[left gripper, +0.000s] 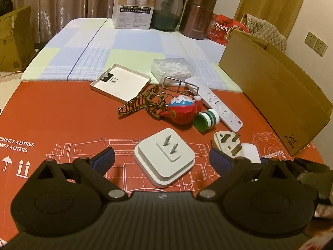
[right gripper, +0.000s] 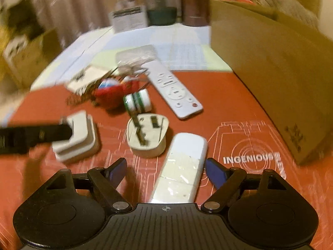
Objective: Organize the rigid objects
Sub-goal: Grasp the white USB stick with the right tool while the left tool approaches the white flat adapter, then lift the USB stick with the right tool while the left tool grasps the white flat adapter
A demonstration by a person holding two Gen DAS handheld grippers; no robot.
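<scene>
My left gripper [left gripper: 161, 160] is open, its fingers on either side of a white square two-pin adapter [left gripper: 164, 162] lying prongs-up on the red board. My right gripper [right gripper: 165, 171] is open around the near end of a long white remote-like block [right gripper: 181, 173]. A beige three-pin plug [left gripper: 226, 144] [right gripper: 147, 136] lies between them. Farther back lie a white remote [left gripper: 218, 104] [right gripper: 174, 88], a green-and-white cap [left gripper: 207, 119] [right gripper: 137, 102], a red round toy [left gripper: 182, 110] [right gripper: 110, 93], a striped ribbon [left gripper: 137, 104] and a wire rack [left gripper: 179, 85]. The left gripper also shows in the right wrist view [right gripper: 31, 137].
An open brown cardboard box [left gripper: 276, 95] [right gripper: 270, 68] stands at the right. A flat white box lid [left gripper: 120, 84] and a clear plastic tub [left gripper: 172, 67] lie behind the pile. A white carton [left gripper: 134, 4], glass jar [left gripper: 166, 10], brown canister [left gripper: 197, 14] stand at the back.
</scene>
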